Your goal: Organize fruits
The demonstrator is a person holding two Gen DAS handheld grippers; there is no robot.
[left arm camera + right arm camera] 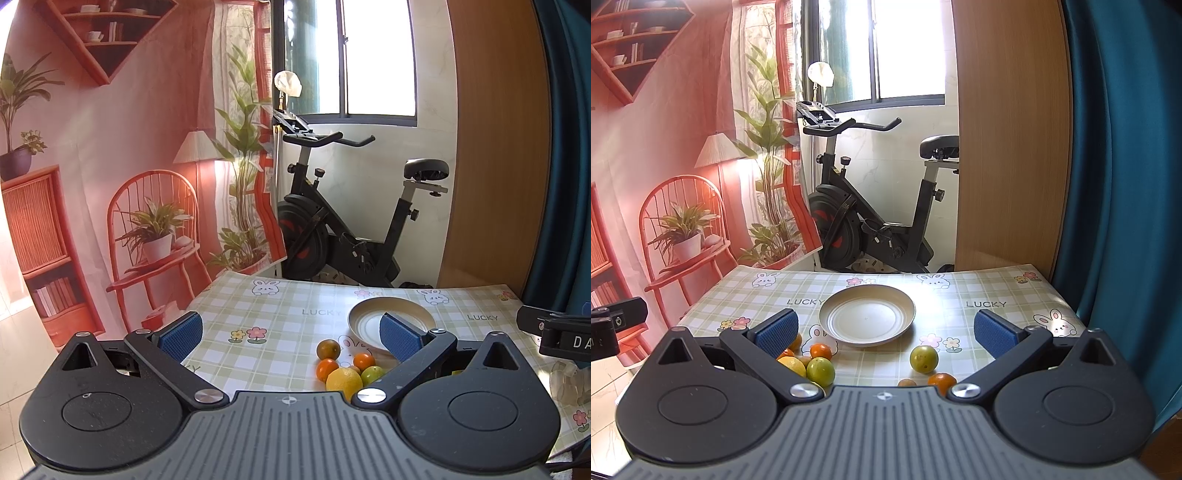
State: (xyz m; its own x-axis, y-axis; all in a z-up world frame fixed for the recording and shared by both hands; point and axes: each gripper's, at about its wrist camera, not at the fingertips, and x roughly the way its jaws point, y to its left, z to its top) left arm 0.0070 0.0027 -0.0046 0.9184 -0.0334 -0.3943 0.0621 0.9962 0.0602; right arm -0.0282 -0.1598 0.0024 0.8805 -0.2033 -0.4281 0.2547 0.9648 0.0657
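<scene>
I am hovering both grippers, fingers spread wide and gripping nothing, over the checked tablecloth (997, 291). The right gripper (885, 334) is framing the empty plate (867, 316) at 12 o'clock, a green fruit (923, 359) lying between its fingers. The left gripper (291, 339) is facing a fruit cluster around the lemon (344, 381) at 5 o'clock.
</scene>
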